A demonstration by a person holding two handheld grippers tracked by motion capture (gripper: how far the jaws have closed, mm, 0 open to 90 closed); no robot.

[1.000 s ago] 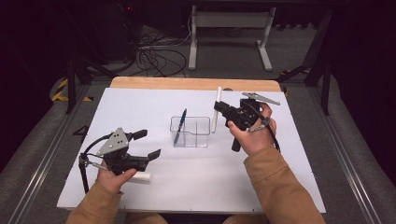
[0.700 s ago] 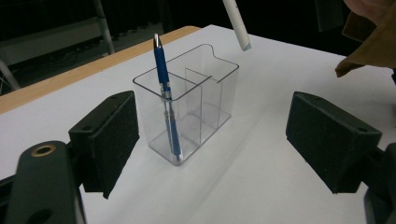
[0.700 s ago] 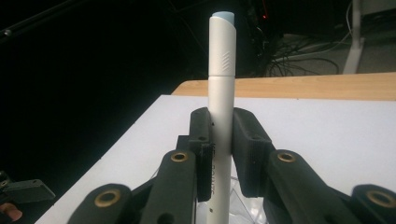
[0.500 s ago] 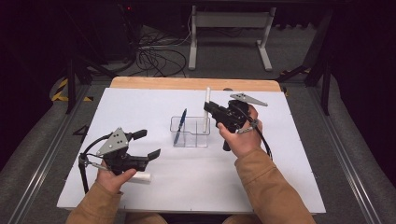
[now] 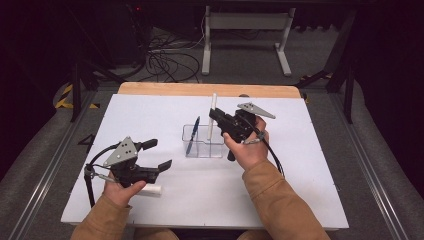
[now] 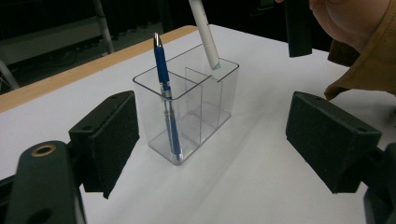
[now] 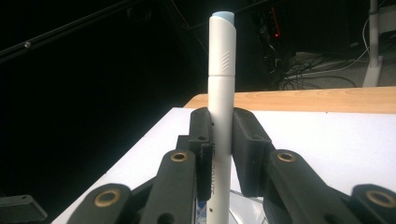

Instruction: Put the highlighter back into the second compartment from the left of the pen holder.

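The right gripper (image 5: 216, 116) clamps a white marker (image 5: 212, 114) upright between its jaws, its lower end dipping into the clear organizer (image 5: 202, 147) beside a blue pen (image 5: 192, 136). The left gripper (image 5: 156, 155) rests open, near a white cylinder (image 5: 150, 190).

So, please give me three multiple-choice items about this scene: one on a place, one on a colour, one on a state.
1. Where is the blue pen?
A. standing in an end compartment of the clear holder
B. lying on the table
C. held in the left gripper

2. What colour is the marker in the right gripper?
A. red
B. white
C. black

3. How do the jaws of the left gripper stand?
A. shut on the pen
B. shut on nothing
C. open, with nothing between them

Answers: 1 A, the pen stands upright inside the holder. 2 B, its barrel is white. 3 C, the left gripper view shows both jaws wide apart.
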